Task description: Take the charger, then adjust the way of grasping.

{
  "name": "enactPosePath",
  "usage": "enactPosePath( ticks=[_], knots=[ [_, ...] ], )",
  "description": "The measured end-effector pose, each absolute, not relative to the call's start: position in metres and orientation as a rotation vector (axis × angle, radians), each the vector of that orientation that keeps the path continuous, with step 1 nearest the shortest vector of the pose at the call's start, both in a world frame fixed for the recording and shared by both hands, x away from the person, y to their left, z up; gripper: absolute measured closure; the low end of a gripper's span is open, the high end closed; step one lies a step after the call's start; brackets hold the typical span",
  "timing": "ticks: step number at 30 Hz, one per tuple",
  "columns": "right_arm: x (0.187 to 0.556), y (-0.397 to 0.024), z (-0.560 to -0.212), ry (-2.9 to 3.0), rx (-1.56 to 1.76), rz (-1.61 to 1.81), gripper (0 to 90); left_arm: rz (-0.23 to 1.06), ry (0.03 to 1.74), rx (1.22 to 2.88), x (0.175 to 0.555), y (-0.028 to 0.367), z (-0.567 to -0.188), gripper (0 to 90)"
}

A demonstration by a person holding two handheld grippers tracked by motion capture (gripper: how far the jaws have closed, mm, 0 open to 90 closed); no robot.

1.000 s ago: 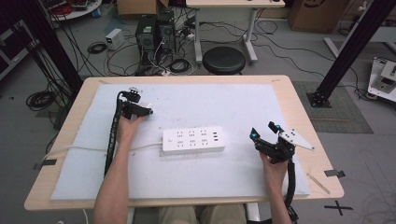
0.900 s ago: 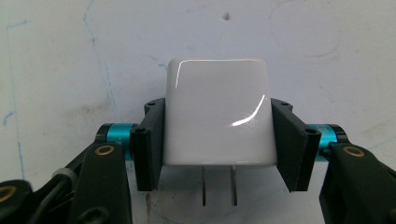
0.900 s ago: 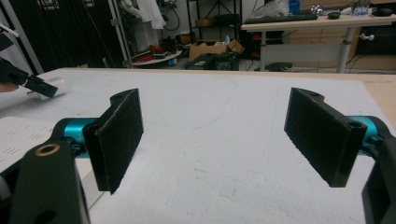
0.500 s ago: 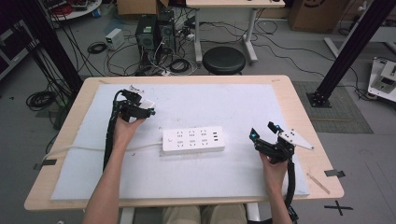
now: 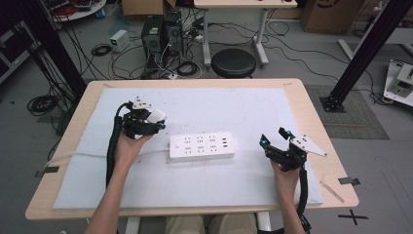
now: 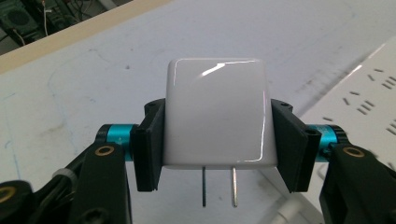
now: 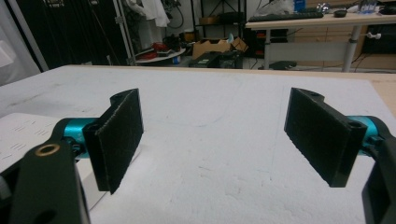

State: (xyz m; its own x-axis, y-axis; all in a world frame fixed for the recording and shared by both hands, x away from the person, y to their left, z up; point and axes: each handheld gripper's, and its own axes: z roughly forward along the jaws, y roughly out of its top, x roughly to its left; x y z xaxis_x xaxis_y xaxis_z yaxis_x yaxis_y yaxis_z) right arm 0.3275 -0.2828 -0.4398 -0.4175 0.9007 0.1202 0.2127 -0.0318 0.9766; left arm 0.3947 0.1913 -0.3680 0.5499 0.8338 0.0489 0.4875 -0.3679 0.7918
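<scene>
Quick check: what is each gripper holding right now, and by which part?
Left gripper clamps the white plug adapter by its two flat sides, prongs pointing back toward the hand. Right gripper holds nothing; jaws wide open.

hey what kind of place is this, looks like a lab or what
Probably a robotics or electronics lab: a padded worktable, computer towers with tangled cables on the floor, and hand-held grippers, the left gripper clamping a white plug adapter.

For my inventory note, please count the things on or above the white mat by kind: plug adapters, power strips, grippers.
Plug adapter: 1
Power strip: 1
Grippers: 2, the left gripper and the right gripper
Total: 4
</scene>
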Motion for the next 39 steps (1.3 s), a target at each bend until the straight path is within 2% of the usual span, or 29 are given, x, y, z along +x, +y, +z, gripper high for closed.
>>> enactPosePath(
  ticks=[8,9,20,25,30,34,39],
  knots=[
    [0.327,-0.283,-0.440,1.662,1.186,1.510,20.0,0.584,0.986,2.029,0.369,0.179,-0.372,42.4],
    [0.328,-0.283,-0.440,1.682,1.171,1.517,20.0,0.583,0.940,2.020,0.355,0.172,-0.374,42.5],
    [0.328,-0.283,-0.439,1.699,1.177,1.532,20.0,0.632,0.857,2.031,0.336,0.154,-0.387,42.4],
    [0.331,-0.283,-0.438,1.723,1.205,1.560,20.0,0.684,0.800,2.020,0.325,0.143,-0.391,42.5],
    [0.329,-0.273,-0.434,1.850,1.151,1.598,20.0,0.813,0.695,2.005,0.313,0.129,-0.396,42.5],
    [0.328,-0.267,-0.428,1.905,1.106,1.622,20.0,0.822,0.656,2.006,0.312,0.123,-0.397,42.5],
    [0.329,-0.245,-0.400,2.034,0.994,1.723,20.0,0.897,0.566,1.989,0.303,0.107,-0.400,42.5]
  ],
)
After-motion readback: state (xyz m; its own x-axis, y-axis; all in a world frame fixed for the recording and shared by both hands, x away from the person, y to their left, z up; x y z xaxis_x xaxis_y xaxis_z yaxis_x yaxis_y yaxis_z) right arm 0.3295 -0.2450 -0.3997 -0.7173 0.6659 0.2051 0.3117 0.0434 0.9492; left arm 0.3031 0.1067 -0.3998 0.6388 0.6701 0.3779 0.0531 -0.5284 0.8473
